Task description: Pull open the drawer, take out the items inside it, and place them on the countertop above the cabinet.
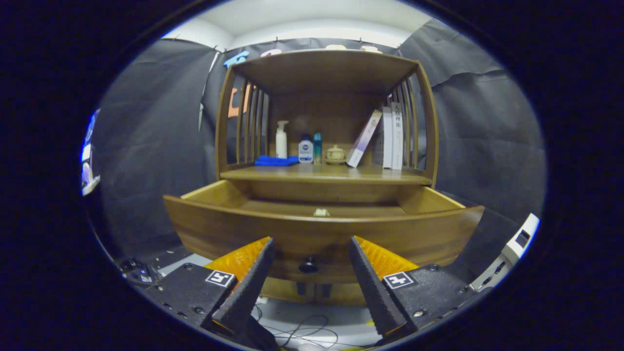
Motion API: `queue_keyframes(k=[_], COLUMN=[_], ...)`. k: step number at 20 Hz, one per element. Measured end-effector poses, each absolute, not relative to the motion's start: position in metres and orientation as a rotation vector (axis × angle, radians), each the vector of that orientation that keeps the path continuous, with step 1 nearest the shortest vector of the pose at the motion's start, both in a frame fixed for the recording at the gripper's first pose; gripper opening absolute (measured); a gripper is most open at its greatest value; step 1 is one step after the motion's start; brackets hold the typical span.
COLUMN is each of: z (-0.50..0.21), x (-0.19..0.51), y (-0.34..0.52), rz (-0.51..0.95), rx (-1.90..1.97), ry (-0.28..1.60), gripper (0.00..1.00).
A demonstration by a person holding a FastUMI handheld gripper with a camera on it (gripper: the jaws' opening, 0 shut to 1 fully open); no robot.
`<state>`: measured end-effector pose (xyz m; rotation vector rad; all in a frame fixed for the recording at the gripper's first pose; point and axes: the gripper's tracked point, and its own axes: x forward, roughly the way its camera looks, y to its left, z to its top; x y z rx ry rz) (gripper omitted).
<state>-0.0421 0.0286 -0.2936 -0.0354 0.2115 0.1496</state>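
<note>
One wooden cabinet (326,122) is standing ahead of the gripper (310,241), and its single drawer (321,231) is sitting pulled out toward the camera, its long axis running side to side and its front panel facing the fingers. One dark round knob (308,265) is showing on that front, between the two spread fingers, which are gaping wide and gripping nothing. Inside the drawer, one small pale item (321,212) is peeking above the front edge near the middle; its shape and facing cannot be told. On the countertop (321,173) above the drawer are lying one folded blue cloth (275,160), one white pump bottle (281,140), one small white jar (305,150), one slim teal bottle (317,147), one small lidded pot (335,154), and, to the pot's right, one book (364,138) leaning against a few upright books (392,138).
</note>
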Motion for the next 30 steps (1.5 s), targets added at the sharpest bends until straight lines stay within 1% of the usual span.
queue_keyframes(k=[4,8,12,14,17,21,23,30], z=[-0.230,-0.180,-0.144,-0.142,-0.159,-0.203,-0.227,-0.293], x=[-0.029,-0.003,0.038,0.059,0.088,0.113,0.118,0.126], y=[0.023,0.018,0.014,0.019,0.023,0.033,0.040,0.041], rz=[0.157,0.155,0.137,0.154,0.167,0.198,0.225,0.224], rx=[0.011,0.015,-0.012,-0.021,-0.061,-0.111,-0.088,-0.089], ry=[0.135,0.120,0.123,0.165,0.275,0.455,0.557,0.877], gripper=[1.00,1.00,1.00,1.00,1.00,1.00,1.00,1.00])
